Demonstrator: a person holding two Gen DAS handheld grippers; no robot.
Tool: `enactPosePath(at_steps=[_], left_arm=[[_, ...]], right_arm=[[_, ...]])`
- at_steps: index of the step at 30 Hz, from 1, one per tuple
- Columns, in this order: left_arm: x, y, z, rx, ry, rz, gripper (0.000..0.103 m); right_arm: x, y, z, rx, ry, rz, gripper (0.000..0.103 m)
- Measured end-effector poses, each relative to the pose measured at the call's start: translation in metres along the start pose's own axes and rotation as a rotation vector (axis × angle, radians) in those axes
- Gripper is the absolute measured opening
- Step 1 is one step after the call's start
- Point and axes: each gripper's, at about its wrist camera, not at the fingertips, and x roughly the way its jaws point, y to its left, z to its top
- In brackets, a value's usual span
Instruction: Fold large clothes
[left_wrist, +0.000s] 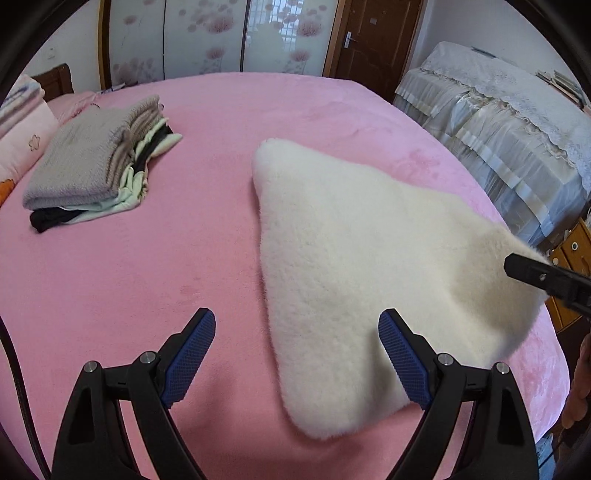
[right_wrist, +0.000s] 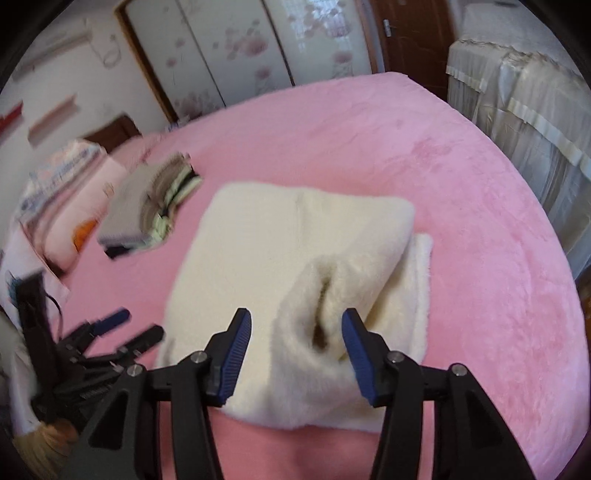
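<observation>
On the pink bedspread (left_wrist: 110, 280), far left, lay a stack of folded clothes (left_wrist: 92, 166), presumably parked clear of the working area. Right of it, I held the left gripper (left_wrist: 297, 354) with jaws spread wide and empty, one finger over bare pink, the other over the cream fleece garment (left_wrist: 351, 258), probably ready to pin or take its near corner. That garment lay partly folded mid-bed, its right corner raised where the right gripper (left_wrist: 532, 275) met it. In the right wrist view, the right gripper (right_wrist: 295, 347) stood parted around a bunched fold, not clamped. Open bedspread surrounded the garment; at far right, the bed edge neared a draped cabinet (left_wrist: 498, 122).
</observation>
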Motion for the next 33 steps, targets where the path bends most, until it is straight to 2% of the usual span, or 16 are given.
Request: enactPosePath(at_steps=[1,3,6,9,12,15,18,21,23,26,29,31,33], left_arm=[[0.005,-0.001,0.002,0.003,0.007,-0.006,0.089],[0.014,-0.004,0.006,0.015,0.023,-0.017,0.084],[0.02,-0.01,0.008,0.036,0.025,-0.038,0.074],[0.02,-0.014,0.001,0.038,0.02,-0.065,0.07],[0.029,-0.02,-0.014,0.04,0.053,-0.085,0.065],[0.031,-0.029,-0.029,0.098,0.015,-0.034,0.065],[0.03,-0.034,-0.035,0.128,-0.016,-0.016,0.065],[0.028,-0.032,-0.033,0.115,-0.014,-0.029,0.065],[0.026,-0.03,-0.031,0.112,-0.001,-0.036,0.067],[0.018,-0.034,-0.027,0.14,0.049,-0.054,0.074],[0.002,-0.034,-0.011,0.181,0.06,-0.097,0.075],[-0.005,-0.03,0.008,0.18,0.048,-0.115,0.075],[-0.005,-0.024,0.033,0.161,0.038,-0.119,0.077]], right_arm=[[0.003,0.001,-0.001,-0.014,0.006,-0.014,0.017],[0.0,-0.005,-0.004,0.002,-0.001,-0.013,0.015],[-0.021,-0.018,-0.021,0.021,-0.057,-0.06,0.01],[-0.022,-0.04,-0.052,0.105,-0.053,-0.046,0.009],[0.003,-0.057,-0.087,0.192,-0.024,-0.05,0.009],[0.028,-0.066,-0.113,0.261,-0.043,-0.05,0.009],[0.035,-0.066,-0.119,0.293,-0.081,-0.057,0.01],[0.032,-0.061,-0.117,0.274,-0.091,-0.071,0.01],[0.026,-0.061,-0.114,0.27,-0.079,-0.053,0.013],[0.009,-0.063,-0.1,0.278,-0.049,-0.048,0.022],[-0.018,-0.065,-0.077,0.257,-0.087,-0.027,0.038],[-0.028,-0.069,-0.055,0.254,-0.112,-0.026,0.058],[-0.028,-0.076,-0.03,0.262,-0.132,-0.029,0.06]])
